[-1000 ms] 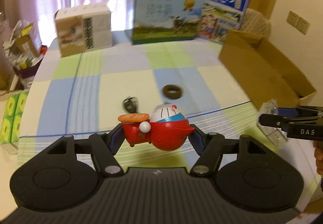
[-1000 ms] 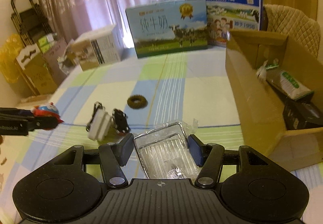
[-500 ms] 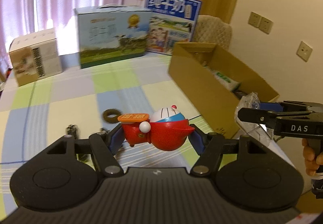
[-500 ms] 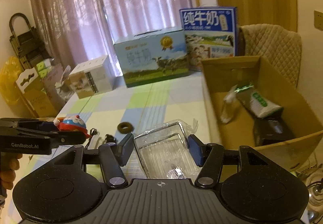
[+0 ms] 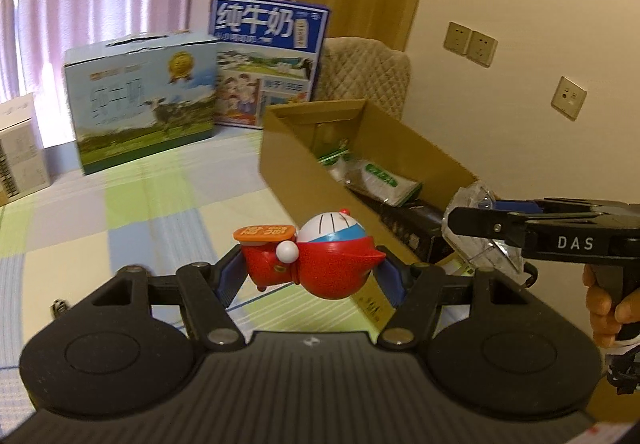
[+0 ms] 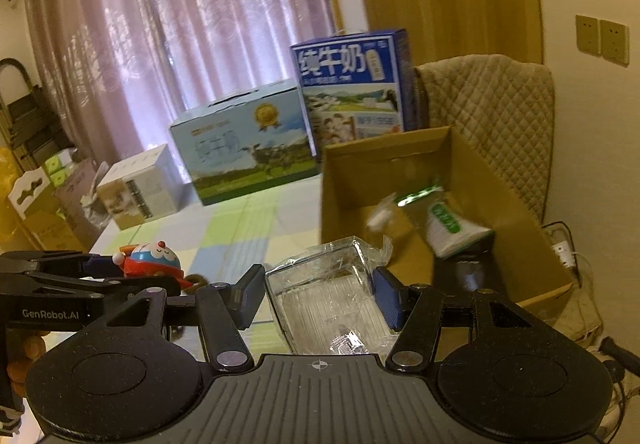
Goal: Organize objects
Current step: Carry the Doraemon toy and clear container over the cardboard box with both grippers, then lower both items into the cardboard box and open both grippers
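Note:
My left gripper (image 5: pixel 310 270) is shut on a red and white cartoon toy (image 5: pixel 316 256) with an orange tag, held up above the checked tablecloth. My right gripper (image 6: pixel 320 296) is shut on a clear plastic box (image 6: pixel 332 304) wrapped in film. An open cardboard box (image 5: pixel 296 163) lies at the table's right side, just beyond both grippers. It holds a green and white packet (image 6: pixel 448 228) and a dark item. In the left wrist view the right gripper (image 5: pixel 480 228) hovers over the cardboard box's near end. In the right wrist view the left gripper (image 6: pixel 136 276) with the toy (image 6: pixel 150 260) is at left.
Two milk cartons (image 5: pixel 144 107) (image 5: pixel 268 59) and a small white box (image 6: pixel 136 187) stand along the table's far edge. A quilted chair back (image 6: pixel 492 115) rises behind the cardboard box. A small dark object (image 5: pixel 58 308) lies on the cloth at left. Bags and a rack crowd the far left.
Both grippers have risen and swung right toward the cardboard box with their loads. The ring and clips on the cloth have dropped out of sight.

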The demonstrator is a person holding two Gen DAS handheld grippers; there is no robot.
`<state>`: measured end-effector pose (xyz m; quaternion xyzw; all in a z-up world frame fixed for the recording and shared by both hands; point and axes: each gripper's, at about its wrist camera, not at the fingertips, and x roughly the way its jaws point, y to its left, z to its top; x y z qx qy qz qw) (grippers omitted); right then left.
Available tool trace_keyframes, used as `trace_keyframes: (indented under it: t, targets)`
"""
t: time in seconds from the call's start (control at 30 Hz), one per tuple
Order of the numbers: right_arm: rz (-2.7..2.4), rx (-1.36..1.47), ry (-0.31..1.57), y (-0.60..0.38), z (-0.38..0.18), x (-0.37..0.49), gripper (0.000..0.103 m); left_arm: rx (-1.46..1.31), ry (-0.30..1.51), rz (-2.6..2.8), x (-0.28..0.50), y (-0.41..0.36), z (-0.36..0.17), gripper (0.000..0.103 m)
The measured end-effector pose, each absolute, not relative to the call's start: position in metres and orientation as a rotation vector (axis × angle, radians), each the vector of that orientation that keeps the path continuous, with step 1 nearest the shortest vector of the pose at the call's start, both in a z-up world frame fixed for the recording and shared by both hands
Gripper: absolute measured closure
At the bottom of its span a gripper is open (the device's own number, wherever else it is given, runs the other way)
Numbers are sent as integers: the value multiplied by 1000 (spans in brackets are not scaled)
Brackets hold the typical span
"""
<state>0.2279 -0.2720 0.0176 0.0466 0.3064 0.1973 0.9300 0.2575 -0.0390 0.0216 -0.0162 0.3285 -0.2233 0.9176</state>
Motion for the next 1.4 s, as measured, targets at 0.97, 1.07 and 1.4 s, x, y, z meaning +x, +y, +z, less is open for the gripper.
trace_keyframes:
  t: [0.97,1.07,1.4]
  targets:
    - [337,76,752,-358,-11,350,48,32,727,-499,342,-177,-2,39]
    - [331,68,788,-359,-19,362,48,49,743,-496,350,-183,-8,39]
    - [342,49,854,-357,-39,388,47,88,798,-489,370,-198,-28,39]
